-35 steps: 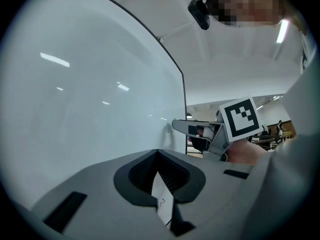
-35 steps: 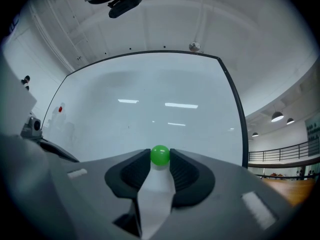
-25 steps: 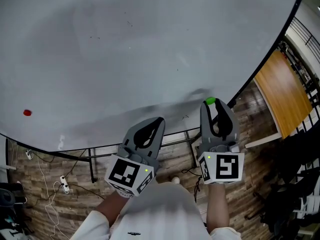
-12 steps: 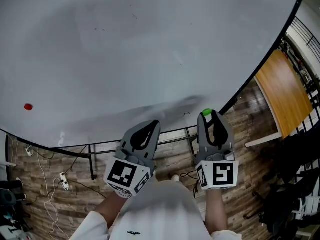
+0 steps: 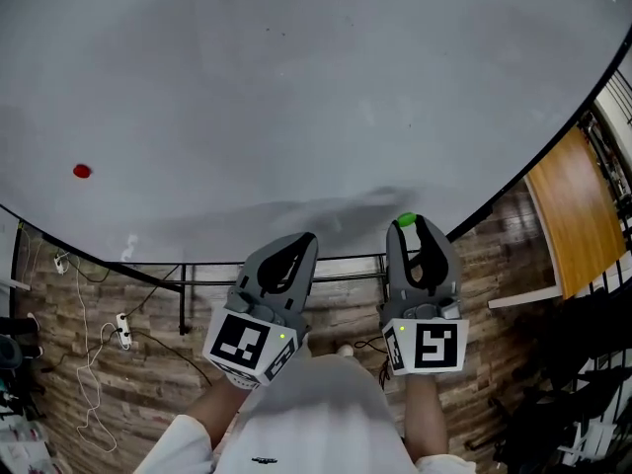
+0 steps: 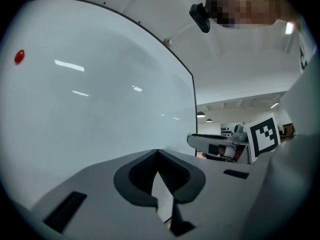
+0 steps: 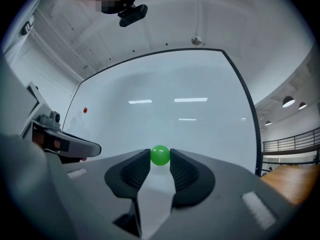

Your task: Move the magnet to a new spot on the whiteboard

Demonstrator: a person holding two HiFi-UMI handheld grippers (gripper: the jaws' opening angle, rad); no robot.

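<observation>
Now the right gripper (image 7: 160,159) is clamped on the green magnet (image 7: 160,155), holding it near the whiteboard's (image 5: 296,87) lower right edge. The left gripper (image 6: 158,153), jaws together, is empty. Next move, I judge: press the magnet onto a bare spot, then release.

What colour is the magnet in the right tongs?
Green. The magnet shows best in the right gripper view.
</observation>
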